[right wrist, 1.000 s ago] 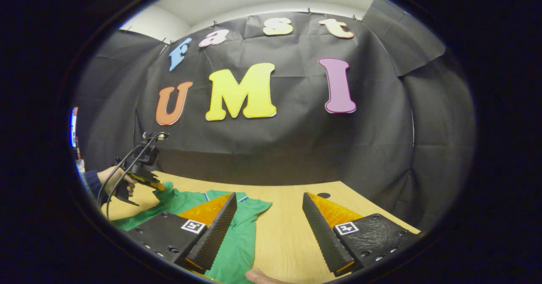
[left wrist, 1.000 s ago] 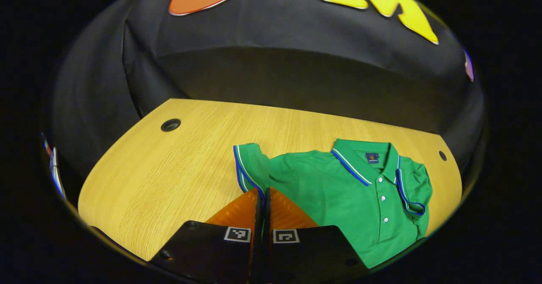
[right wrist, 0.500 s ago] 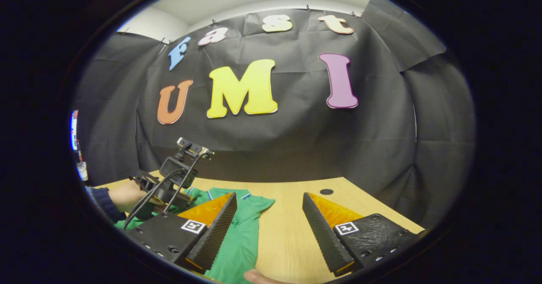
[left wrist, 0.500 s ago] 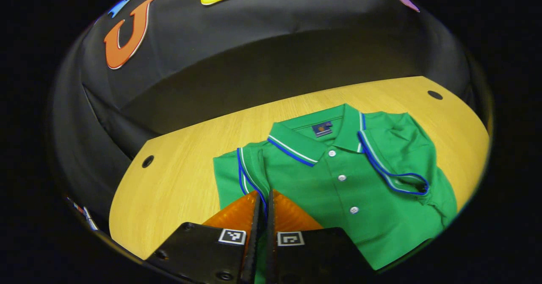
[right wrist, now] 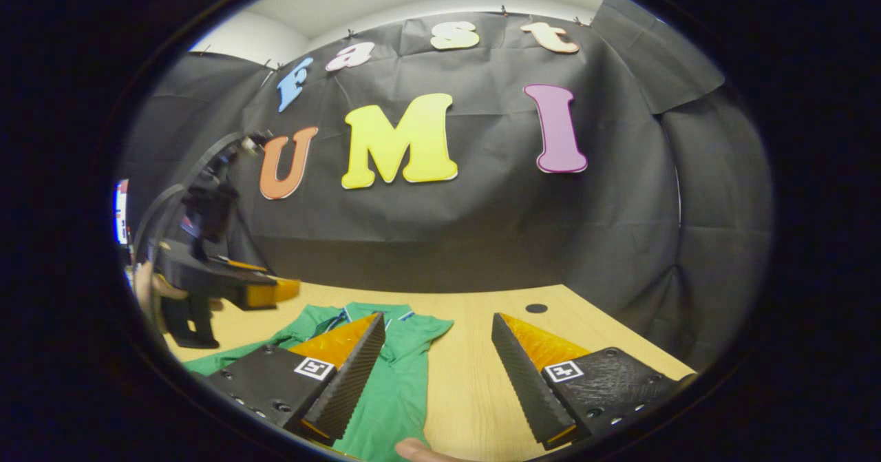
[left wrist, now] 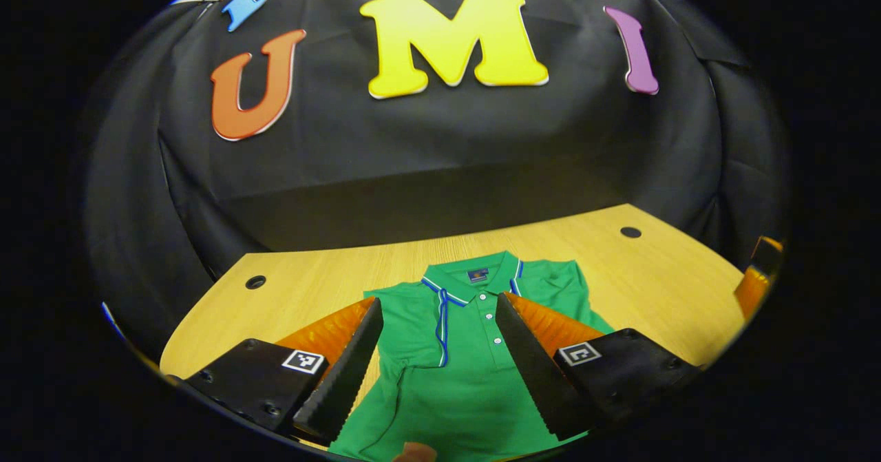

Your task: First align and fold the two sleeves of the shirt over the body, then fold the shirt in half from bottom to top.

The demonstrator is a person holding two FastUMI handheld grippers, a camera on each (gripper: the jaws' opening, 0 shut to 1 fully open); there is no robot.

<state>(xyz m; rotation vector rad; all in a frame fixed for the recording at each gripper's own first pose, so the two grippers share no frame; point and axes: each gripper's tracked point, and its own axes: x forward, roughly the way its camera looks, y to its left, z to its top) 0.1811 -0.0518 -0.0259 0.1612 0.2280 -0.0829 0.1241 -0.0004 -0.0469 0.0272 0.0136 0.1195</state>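
Observation:
A green polo shirt [left wrist: 468, 379] with blue-and-white trim lies face up on the wooden table [left wrist: 661, 276], collar [left wrist: 475, 276] toward the far wall. Its left sleeve [left wrist: 427, 324] lies folded onto the chest, its trimmed hem beside the button placket. My left gripper [left wrist: 438, 301] is open above the shirt's lower half, a finger on each side of the placket and nothing between them. In the right gripper view the left gripper [right wrist: 275, 290] hangs above the table's left side, in a hand [right wrist: 148, 290]. My right gripper [right wrist: 437, 317] is open over the shirt's right edge [right wrist: 399, 386] and bare table.
Round cable holes sit in the tabletop at the far left [left wrist: 255, 282] and far right [left wrist: 630, 232]. The black cloth wall closes off the back and sides. The right gripper's tip [left wrist: 757, 276] shows at the right edge. A fingertip [right wrist: 413, 448] shows at the bottom.
My left gripper carried the left sleeve onto the chest, let go of it, opened and drew back and up to face the shirt squarely. The right gripper stayed open, almost still.

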